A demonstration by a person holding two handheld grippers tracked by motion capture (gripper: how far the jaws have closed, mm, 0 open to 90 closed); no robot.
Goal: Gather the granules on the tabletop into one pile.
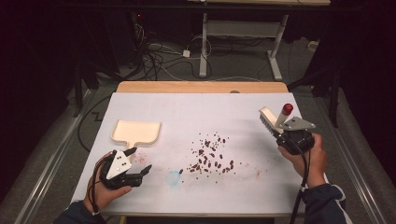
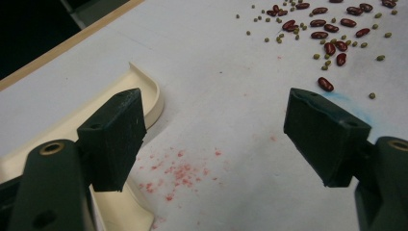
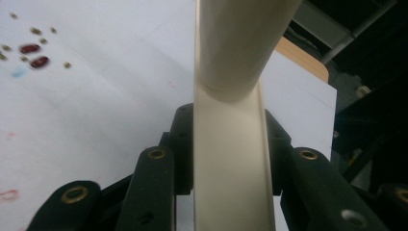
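The white-covered surface point(image 1: 196, 107) carries a loose scatter of dark red kidney beans and small green beans point(image 1: 210, 154) at its middle. A cream plastic dustpan point(image 1: 137, 131) lies flat to the left of the scatter, its short handle pointing toward the person.

The left gripper point(image 1: 139, 161) sits low over the surface just beside the dustpan handle. Its jaws stand wide apart and hold nothing. In the left gripper view, the dustpan rim point(image 2: 149, 91) lies behind the left jaw, and pink speckled stains point(image 2: 178, 171) mark the surface between the jaws.

The right gripper point(image 1: 280, 133) is raised at the right edge of the surface. Its jaws are clamped on the cream-handled brush point(image 1: 275, 119), whose red-tipped handle points upward and whose bristle head faces the beans. In the right gripper view, the brush point(image 3: 231, 144) runs vertically between the closed jaws.
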